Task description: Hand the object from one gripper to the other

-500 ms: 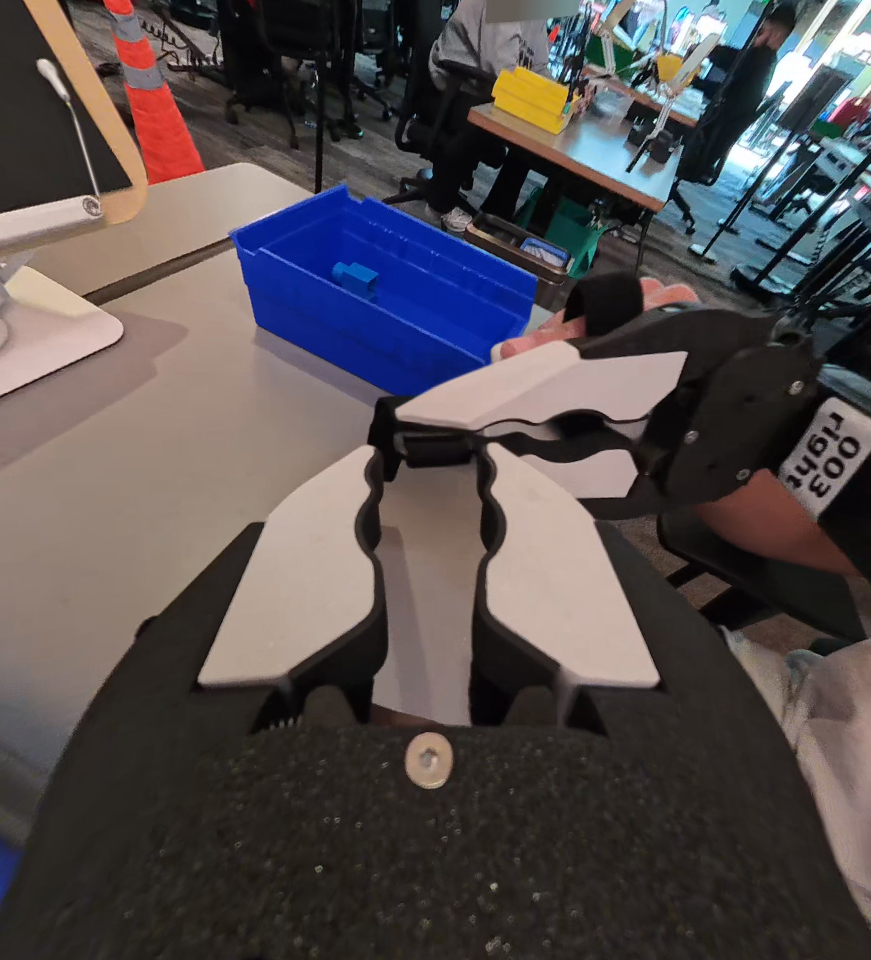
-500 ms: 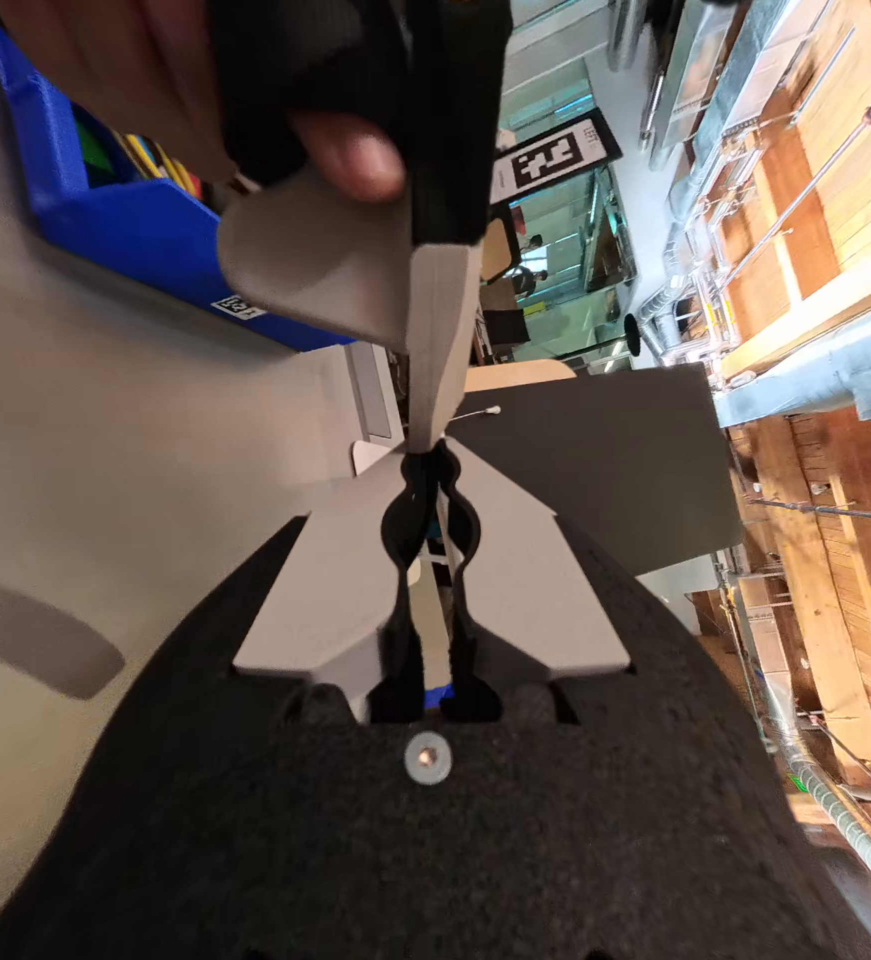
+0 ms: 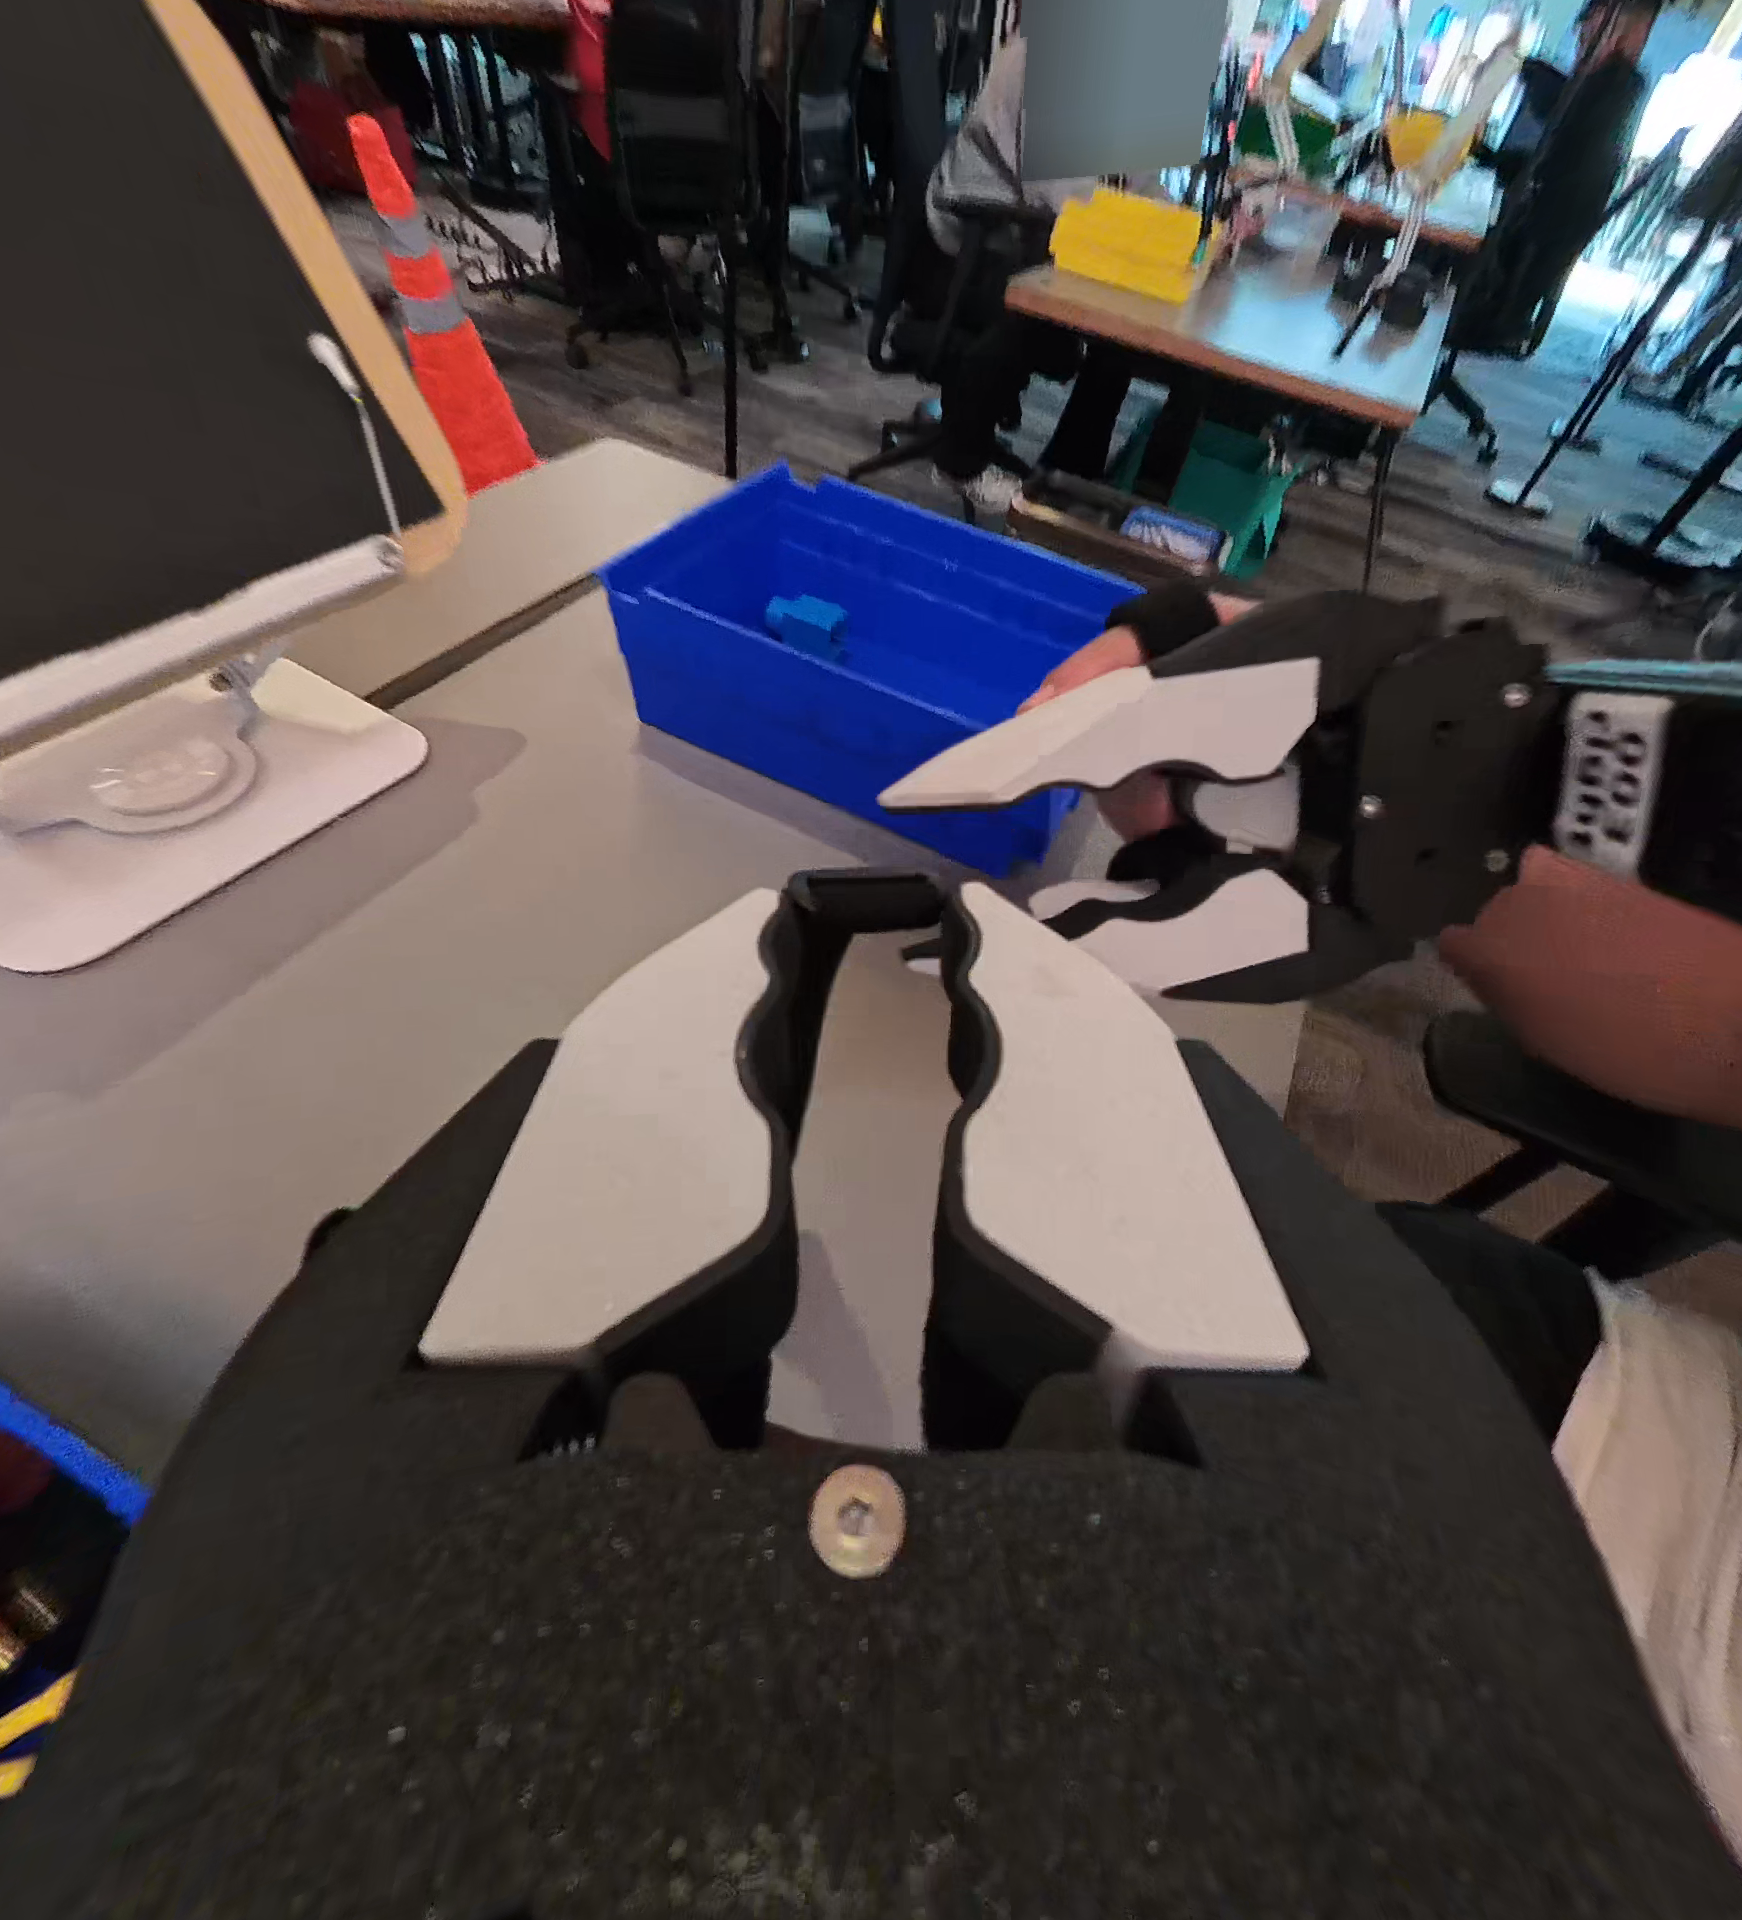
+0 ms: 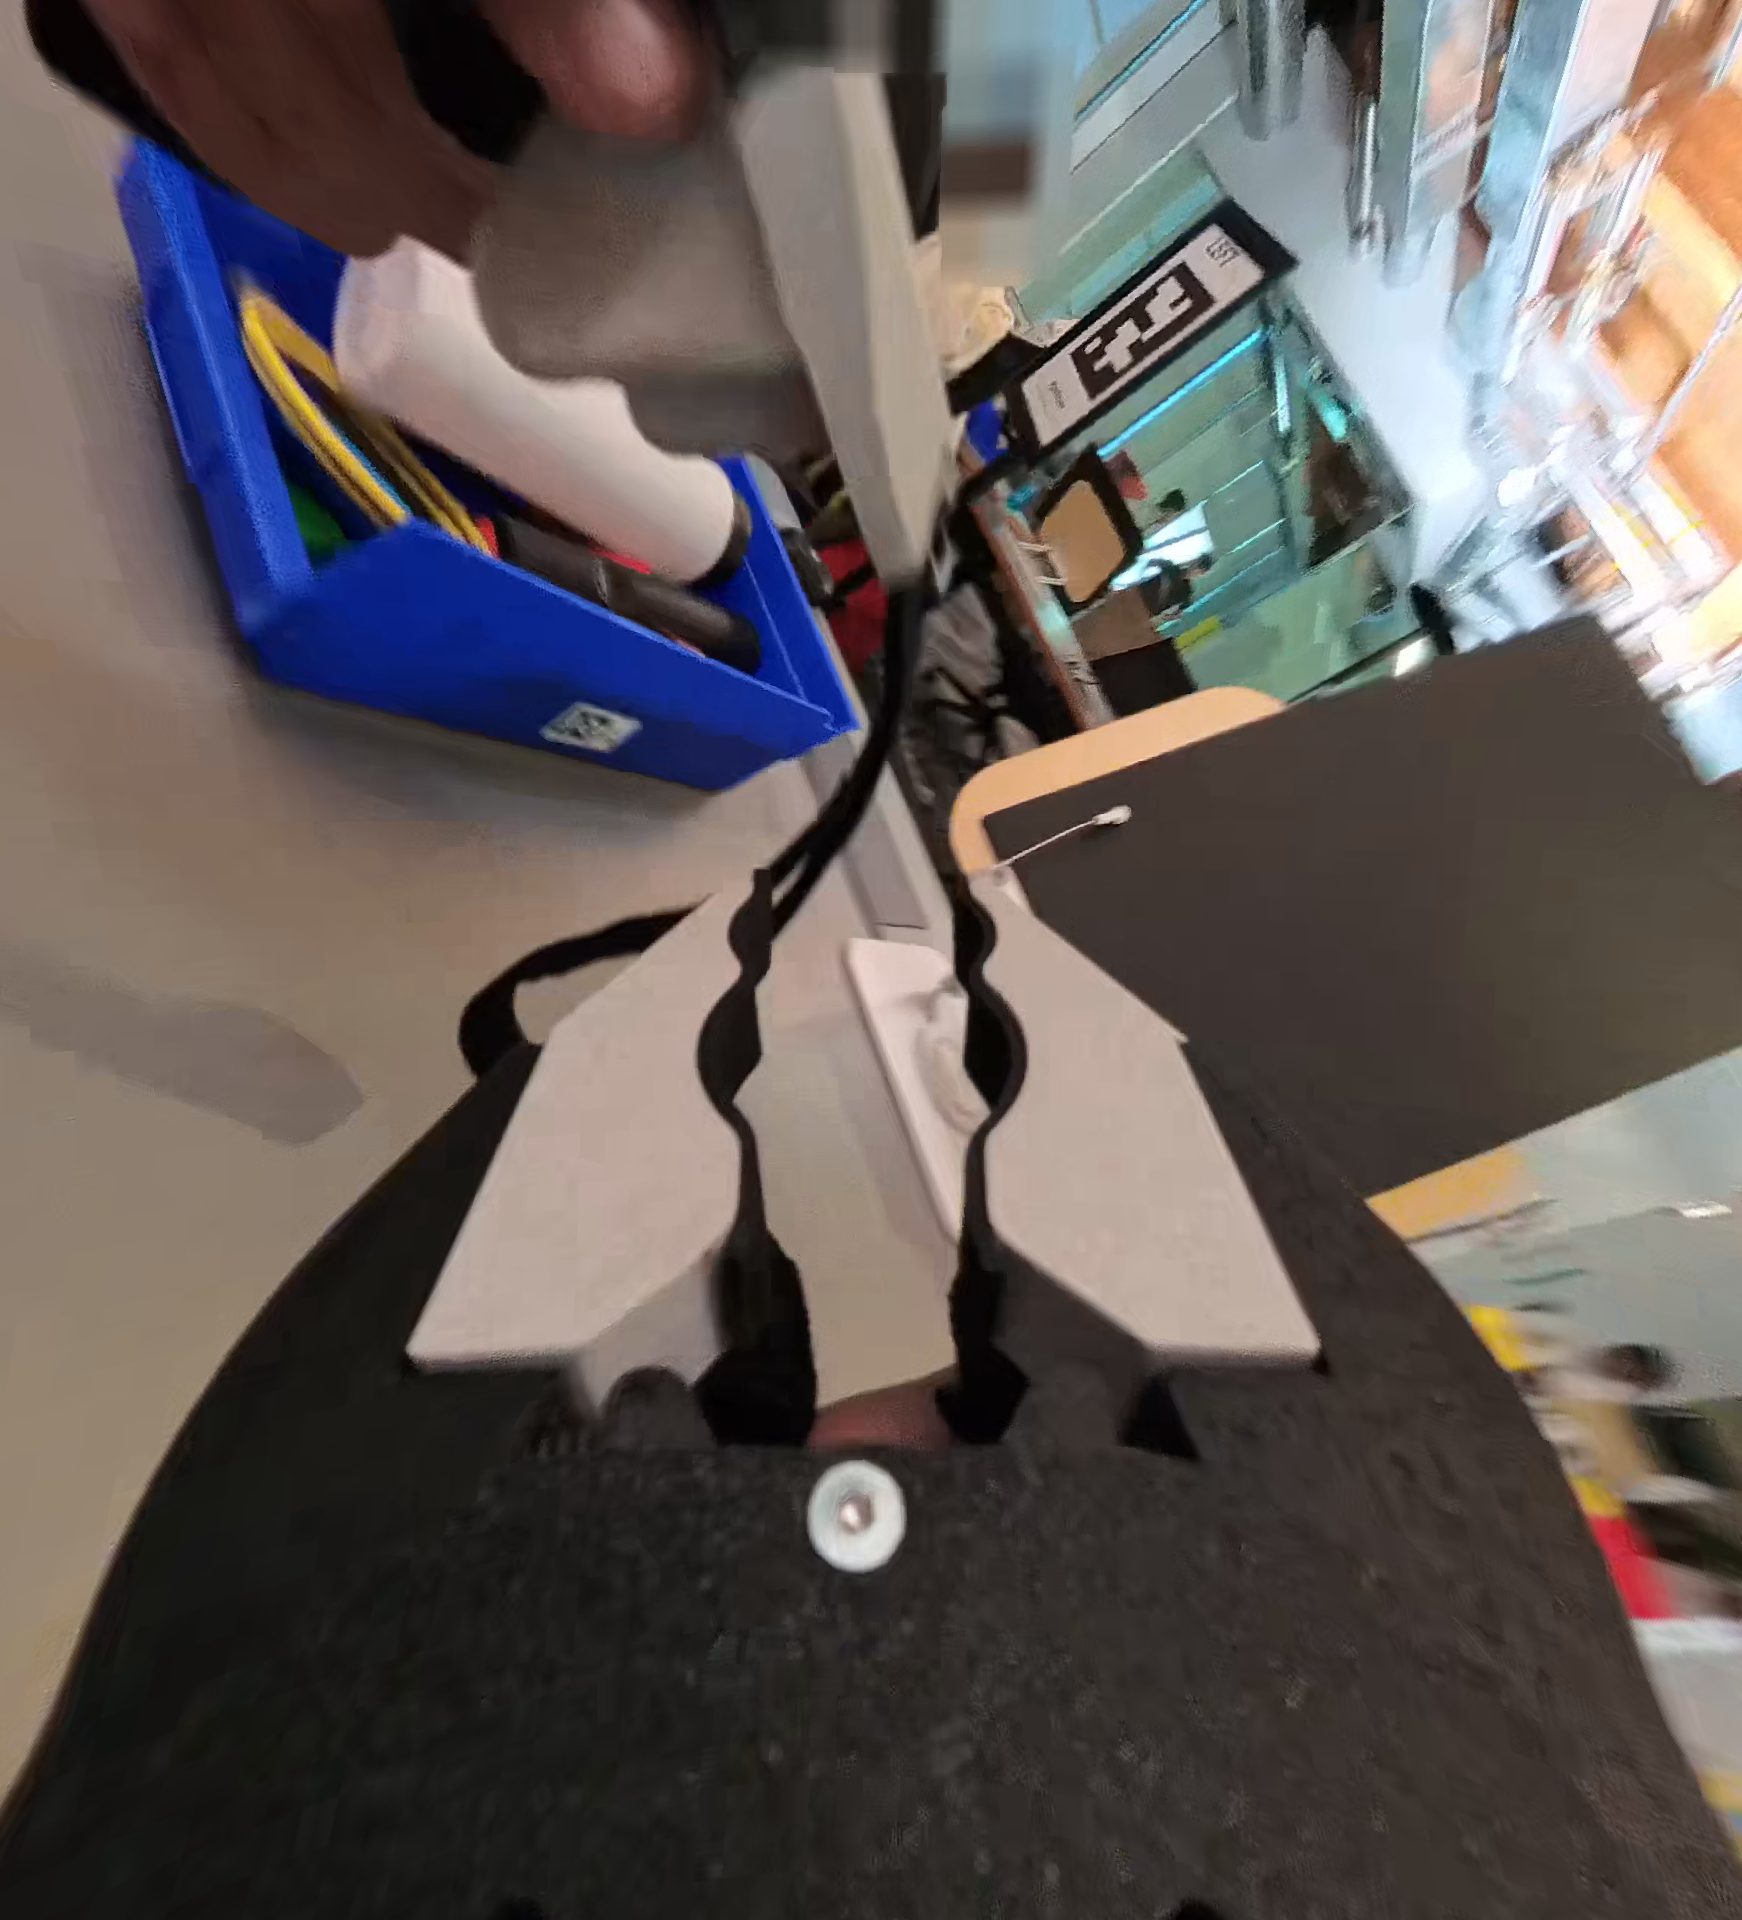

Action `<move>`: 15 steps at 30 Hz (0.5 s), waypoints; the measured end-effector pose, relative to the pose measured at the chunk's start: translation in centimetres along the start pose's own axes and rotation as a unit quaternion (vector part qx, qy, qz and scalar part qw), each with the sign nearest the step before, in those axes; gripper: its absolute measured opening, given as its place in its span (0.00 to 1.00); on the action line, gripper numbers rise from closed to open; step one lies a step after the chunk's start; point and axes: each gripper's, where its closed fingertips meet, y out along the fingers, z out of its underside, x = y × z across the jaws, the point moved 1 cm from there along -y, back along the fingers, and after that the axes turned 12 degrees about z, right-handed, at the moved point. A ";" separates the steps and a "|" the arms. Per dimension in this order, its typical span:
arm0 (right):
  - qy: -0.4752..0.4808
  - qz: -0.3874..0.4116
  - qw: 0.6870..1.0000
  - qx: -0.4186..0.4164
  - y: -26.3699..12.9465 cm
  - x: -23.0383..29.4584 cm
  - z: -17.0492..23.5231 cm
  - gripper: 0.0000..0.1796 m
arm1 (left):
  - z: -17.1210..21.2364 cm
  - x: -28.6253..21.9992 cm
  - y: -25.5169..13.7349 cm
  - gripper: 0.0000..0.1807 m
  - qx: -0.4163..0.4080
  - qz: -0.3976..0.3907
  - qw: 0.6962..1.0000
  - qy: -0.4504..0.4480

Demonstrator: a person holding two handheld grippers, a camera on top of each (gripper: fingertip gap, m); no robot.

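Small black object (image 3: 867, 900) is pinched at tips of L gripper (image 3: 867, 914), jaws part-closed on it above table (image 3: 431, 1039), while R gripper (image 3: 1002, 873) is held beside, spread and empty, apparently so transfer is done.

At frame centre, the white-fingered left gripper (image 3: 867, 904) pinches a small black rectangular object (image 3: 867, 896) at its tips. The open-jawed right gripper (image 3: 960, 873) sits right, near a blue plastic bin (image 3: 742, 686).

Both grippers: grey wavy-edged jaws w/ black liners, black foam body, silver center screw (image 3: 856, 1521).
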 end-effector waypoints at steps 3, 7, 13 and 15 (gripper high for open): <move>0.203 -0.087 0.975 0.006 0.2 0.4 1.2 0.22 | -1.9 0.7 -2.8 0.14 -0.059 0.004 0.998 -0.023; 0.468 -0.279 0.839 -0.004 0.1 3.5 1.4 0.36 | -3.6 0.2 -5.3 0.14 -0.111 0.033 0.993 -0.034; 0.615 -0.355 0.703 -0.048 0.5 5.4 1.6 0.39 | -4.2 -2.9 -5.2 0.14 -0.117 0.131 0.984 -0.041; 0.625 -0.351 0.696 -0.043 0.8 6.0 1.8 0.44 | -4.2 -3.1 -4.9 0.14 -0.115 0.134 0.983 -0.042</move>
